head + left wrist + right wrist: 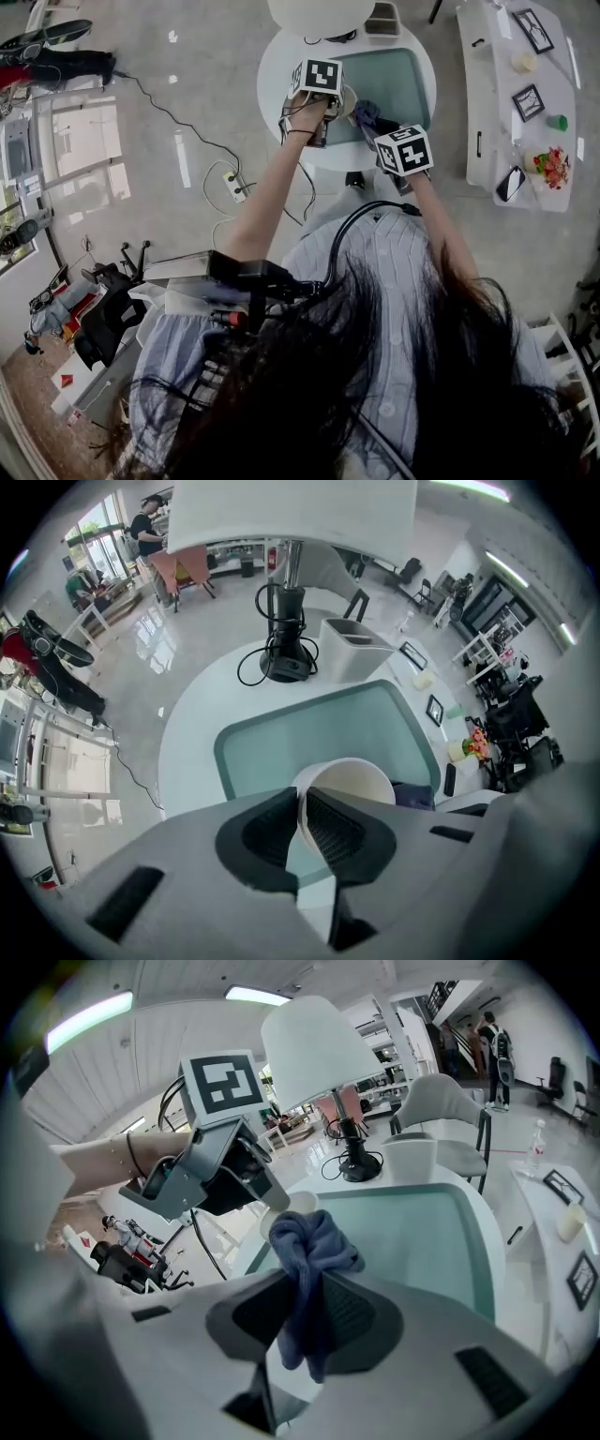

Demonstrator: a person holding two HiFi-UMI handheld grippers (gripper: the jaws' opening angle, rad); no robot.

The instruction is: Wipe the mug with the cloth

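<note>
My left gripper point(302, 803) is clamped shut on the wall of the mug point(349, 778), one jaw inside the rim and the other outside. The white mug is tipped, with its open mouth turned towards that camera. My right gripper point(305, 1283) is closed tight on the cloth point(309, 1241). The blue fabric is bunched into a knot above the jaws, and a tail hangs down between them.

From the right gripper view, the bunched top of the cloth sits just beside the mug's rim point(292, 1206). I cannot tell whether they touch. The left gripper's marker cube point(223, 1080) stands above it.

In the head view both grippers are held close together over the near edge of the round white bench point(281, 56). The left gripper point(330, 101) has the mug point(349, 99), and the right gripper point(382, 131) has the dark cloth point(366, 114) to the mug's right. Both are above the near edge of the teal panel point(281, 733) set into the bench top.

At the far edge of the bench stands a lamp point(314, 1054) with a white shade, its black base point(286, 658) ringed by a cable. A white box point(361, 647) sits just beside it.
</note>
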